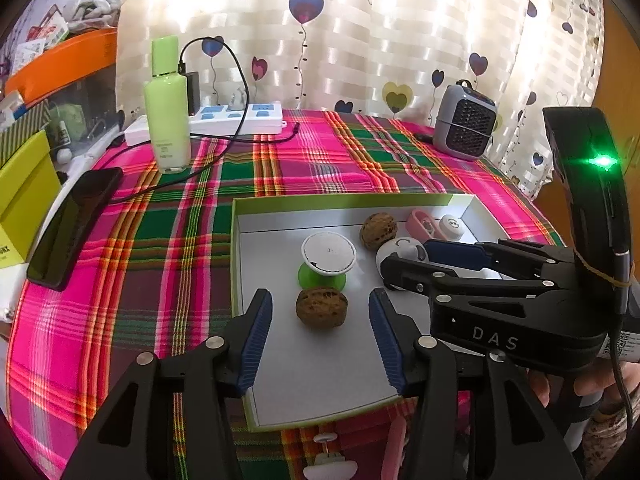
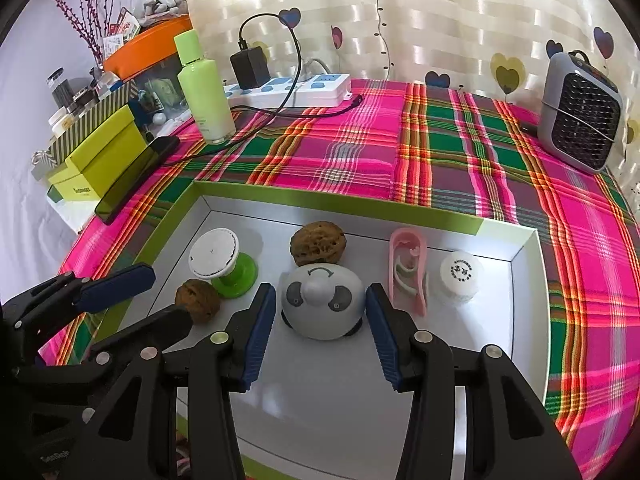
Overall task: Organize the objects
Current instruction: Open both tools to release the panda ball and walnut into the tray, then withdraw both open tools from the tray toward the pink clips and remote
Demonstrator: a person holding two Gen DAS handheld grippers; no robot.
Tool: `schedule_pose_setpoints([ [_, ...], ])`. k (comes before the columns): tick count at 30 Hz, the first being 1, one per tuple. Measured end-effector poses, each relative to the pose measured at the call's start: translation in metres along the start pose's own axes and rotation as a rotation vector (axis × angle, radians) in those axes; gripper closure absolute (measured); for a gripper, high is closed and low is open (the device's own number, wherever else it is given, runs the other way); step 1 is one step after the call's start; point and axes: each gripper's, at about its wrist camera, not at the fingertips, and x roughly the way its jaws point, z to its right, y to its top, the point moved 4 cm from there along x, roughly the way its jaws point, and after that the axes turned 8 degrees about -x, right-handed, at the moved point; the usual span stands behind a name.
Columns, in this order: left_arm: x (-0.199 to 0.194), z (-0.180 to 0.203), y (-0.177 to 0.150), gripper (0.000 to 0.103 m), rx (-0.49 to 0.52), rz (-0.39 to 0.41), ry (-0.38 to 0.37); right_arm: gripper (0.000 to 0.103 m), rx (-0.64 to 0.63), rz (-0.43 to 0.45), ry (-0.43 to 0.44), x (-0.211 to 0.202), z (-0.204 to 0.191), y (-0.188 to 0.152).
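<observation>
Plaid tablecloth: grey panda toy (domed, possibly plastic) between open right hand-held gripper.

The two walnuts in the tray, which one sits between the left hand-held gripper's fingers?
The near walnut, beside the green-based spool; the other walnut lies farther back.

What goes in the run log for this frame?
left claw: open, near walnut | right claw: open, around panda toy | both in tray

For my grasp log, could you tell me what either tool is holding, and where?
Nothing: left tool is open around a walnut, right tool open around the panda toy.
</observation>
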Motion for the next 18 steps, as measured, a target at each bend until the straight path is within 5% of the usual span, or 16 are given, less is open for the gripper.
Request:
schedule_pose_setpoints([
  [18, -0.042, -0.002, -0.017, 0.051, -0.007, 0.029, 0.034, 0.055, 0.028, 0.078, -0.029, -0.047, -0.015, -0.012],
])
